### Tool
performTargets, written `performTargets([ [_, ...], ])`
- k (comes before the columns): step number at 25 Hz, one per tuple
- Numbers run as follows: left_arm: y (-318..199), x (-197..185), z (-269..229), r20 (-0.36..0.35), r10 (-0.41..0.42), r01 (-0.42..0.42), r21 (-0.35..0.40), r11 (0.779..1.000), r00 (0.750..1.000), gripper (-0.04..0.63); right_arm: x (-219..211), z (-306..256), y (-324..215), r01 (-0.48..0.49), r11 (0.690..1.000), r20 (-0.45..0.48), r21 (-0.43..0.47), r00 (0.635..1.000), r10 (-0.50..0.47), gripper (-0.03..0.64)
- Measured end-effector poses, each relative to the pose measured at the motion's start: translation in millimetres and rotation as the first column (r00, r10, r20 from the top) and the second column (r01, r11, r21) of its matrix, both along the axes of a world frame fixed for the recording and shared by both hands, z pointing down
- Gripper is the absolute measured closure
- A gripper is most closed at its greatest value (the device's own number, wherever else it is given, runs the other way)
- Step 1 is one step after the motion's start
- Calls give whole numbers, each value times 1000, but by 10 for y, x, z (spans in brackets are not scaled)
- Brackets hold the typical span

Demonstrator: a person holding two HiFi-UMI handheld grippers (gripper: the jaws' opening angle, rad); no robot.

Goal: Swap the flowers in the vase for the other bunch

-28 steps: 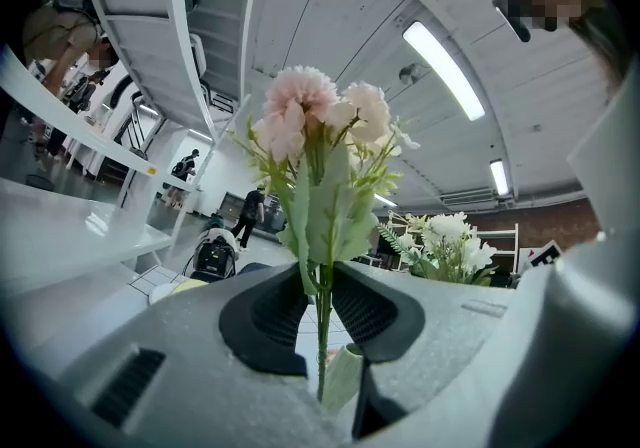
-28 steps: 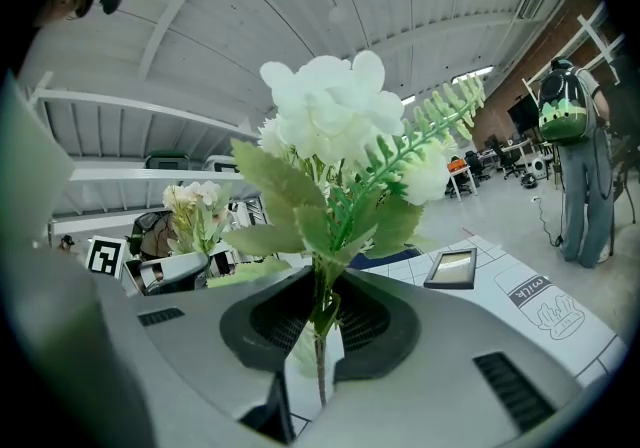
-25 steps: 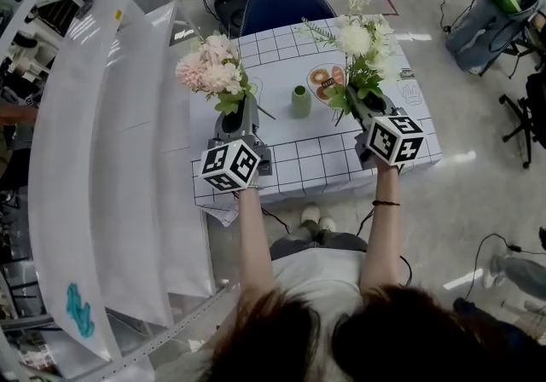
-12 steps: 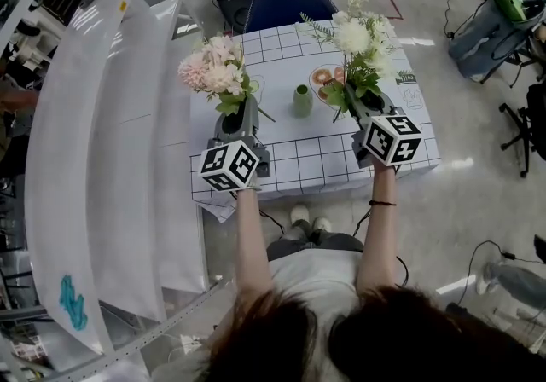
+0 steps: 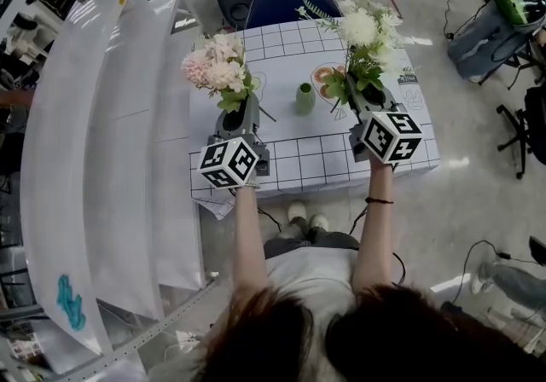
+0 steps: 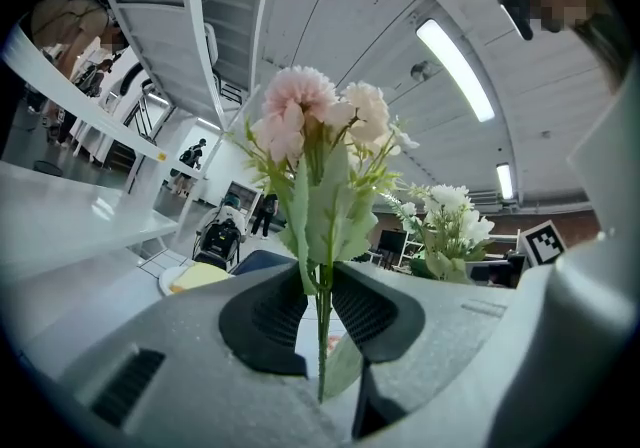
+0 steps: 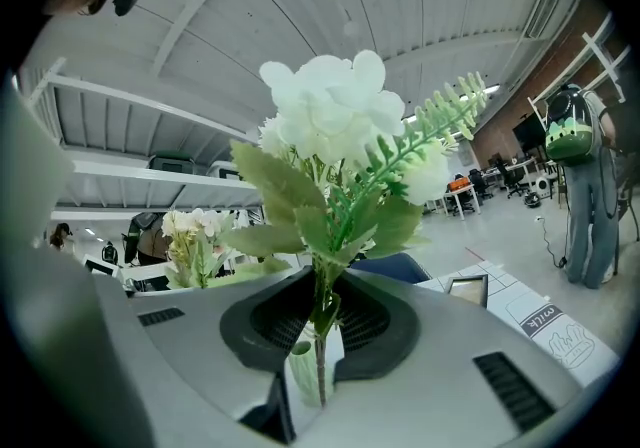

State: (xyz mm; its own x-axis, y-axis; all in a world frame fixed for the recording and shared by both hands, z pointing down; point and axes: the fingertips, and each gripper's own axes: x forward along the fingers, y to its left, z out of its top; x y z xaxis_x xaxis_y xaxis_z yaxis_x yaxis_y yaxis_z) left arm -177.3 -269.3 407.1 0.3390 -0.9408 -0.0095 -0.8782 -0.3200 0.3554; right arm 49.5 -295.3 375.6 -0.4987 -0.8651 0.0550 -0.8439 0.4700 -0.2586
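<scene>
A small green vase (image 5: 304,99) stands empty near the middle of the gridded table (image 5: 290,159). My left gripper (image 5: 237,112) is shut on the stems of a pink bunch (image 5: 215,70), held upright over the table's left part; in the left gripper view the pink bunch (image 6: 315,121) rises from between the pads. My right gripper (image 5: 367,95) is shut on the stems of a white bunch (image 5: 360,35) with green leaves, held up right of the vase. In the right gripper view the white bunch (image 7: 335,116) stands between the pads, with the vase (image 7: 305,366) seen low behind the stems.
A printed plate picture (image 5: 327,78) lies on the tablecloth behind the vase. A blue chair (image 5: 286,1) stands at the table's far side. A long white curved structure (image 5: 94,159) runs along the left. Bags and cables lie on the floor at the right.
The right gripper has risen a little with the white bunch. The left gripper and the pink bunch stay where they were.
</scene>
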Motion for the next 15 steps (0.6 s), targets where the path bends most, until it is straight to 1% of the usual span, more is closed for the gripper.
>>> performTargets([
  [5, -25, -21, 24, -16, 17, -17, -11, 1000, 1000, 520, -115, -48, -7, 1, 1000, -39, 11, 999, -1, 561],
  [15, -112, 4, 122, -37, 69, -70, -32, 997, 997, 520, -275, -119, -64, -5, 999, -55, 33, 998, 7, 561],
])
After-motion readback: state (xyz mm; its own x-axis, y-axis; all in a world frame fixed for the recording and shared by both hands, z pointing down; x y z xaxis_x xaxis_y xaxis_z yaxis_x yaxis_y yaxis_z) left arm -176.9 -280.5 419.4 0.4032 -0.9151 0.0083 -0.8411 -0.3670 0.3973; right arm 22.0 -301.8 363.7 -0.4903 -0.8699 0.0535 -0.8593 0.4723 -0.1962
